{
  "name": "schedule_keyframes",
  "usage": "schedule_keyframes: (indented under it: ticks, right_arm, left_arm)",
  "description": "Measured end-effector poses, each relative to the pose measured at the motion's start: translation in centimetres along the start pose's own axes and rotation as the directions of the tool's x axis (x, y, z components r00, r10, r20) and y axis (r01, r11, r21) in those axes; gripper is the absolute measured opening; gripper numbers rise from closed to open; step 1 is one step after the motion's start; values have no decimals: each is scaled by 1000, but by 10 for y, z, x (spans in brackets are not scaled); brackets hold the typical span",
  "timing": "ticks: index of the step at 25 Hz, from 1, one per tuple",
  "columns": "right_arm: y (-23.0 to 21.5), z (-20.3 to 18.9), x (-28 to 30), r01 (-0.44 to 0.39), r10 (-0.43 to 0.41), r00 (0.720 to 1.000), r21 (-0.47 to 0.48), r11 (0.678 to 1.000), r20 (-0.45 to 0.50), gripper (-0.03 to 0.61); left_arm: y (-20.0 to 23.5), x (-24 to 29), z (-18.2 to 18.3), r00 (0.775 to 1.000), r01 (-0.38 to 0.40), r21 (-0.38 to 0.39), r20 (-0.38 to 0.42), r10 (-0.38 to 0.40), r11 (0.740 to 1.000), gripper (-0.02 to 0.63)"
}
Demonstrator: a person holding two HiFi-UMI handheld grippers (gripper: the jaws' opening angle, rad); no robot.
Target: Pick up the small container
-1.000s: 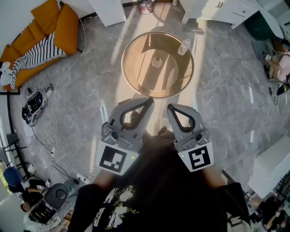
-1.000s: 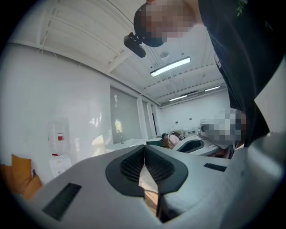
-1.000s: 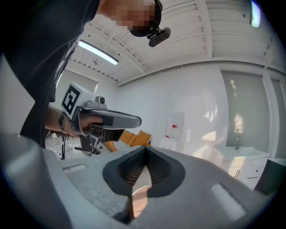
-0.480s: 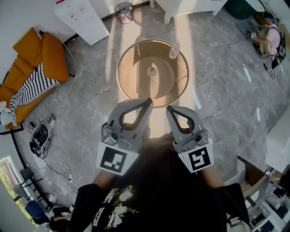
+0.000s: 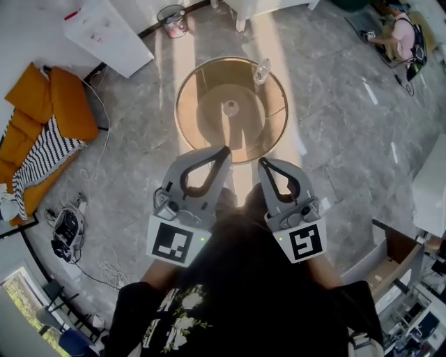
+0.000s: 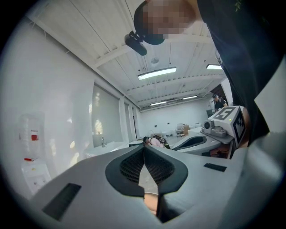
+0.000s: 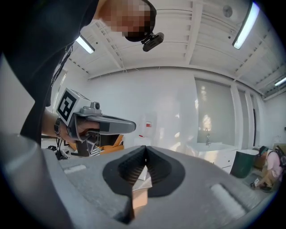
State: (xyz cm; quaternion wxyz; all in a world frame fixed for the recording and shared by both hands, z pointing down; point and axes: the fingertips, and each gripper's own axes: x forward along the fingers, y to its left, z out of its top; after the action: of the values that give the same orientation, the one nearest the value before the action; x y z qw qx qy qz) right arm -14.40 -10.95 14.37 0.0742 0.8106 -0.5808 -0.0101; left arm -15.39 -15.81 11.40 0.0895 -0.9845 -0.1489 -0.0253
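grey jaws on left gripper (image 5: 225, 149) and right gripper (image 5: 263, 162) are pressed together, nothing between them. over the last second the room has swung round and the table (image 5: 198, 94) has come closer, its near rim now under the tips. container (image 5: 230, 108) sits mid-table at 12 o'clock, untouched. likely the approach; jaws must open first.

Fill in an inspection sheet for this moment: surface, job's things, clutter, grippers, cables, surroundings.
Surface: round table, ahead of the person.
Job's things: small container at its centre, untouched.
Clutter: clear bottle by the far rim.
Grippers: left gripper and right gripper both shut, empty.
Cables: loose cables on the floor at left.
Surroundings: orange sofa, bin, cardboard box.
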Motion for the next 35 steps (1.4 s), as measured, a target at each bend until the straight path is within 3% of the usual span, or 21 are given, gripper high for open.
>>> schedule_keyframes:
  ticks: [6, 10, 23, 32, 35]
  right_arm:
    - [-16, -14, 15, 29, -28, 999, 46, 999, -37, -5]
    - [-40, -18, 22, -21, 22, 1000, 54, 998, -13, -5]
    - [-178, -3, 58, -113, 112, 992, 15, 993, 57, -5]
    - [-220, -45, 96, -236, 235, 972, 53, 970, 29, -3]
    - [-218, -57, 110, -231, 231, 973, 66, 971, 10, -3]
  left_arm:
    - [8, 20, -12, 999, 46, -21, -15, -47, 999, 12]
    - [16, 53, -17, 999, 45, -22, -29, -46, 999, 12]
    - [55, 155, 21, 994, -99, 54, -42, 101, 994, 12]
    - [81, 193, -10, 968, -225, 8, -110, 224, 974, 12]
    - [90, 189, -27, 969, -221, -9, -114, 218, 975, 14]
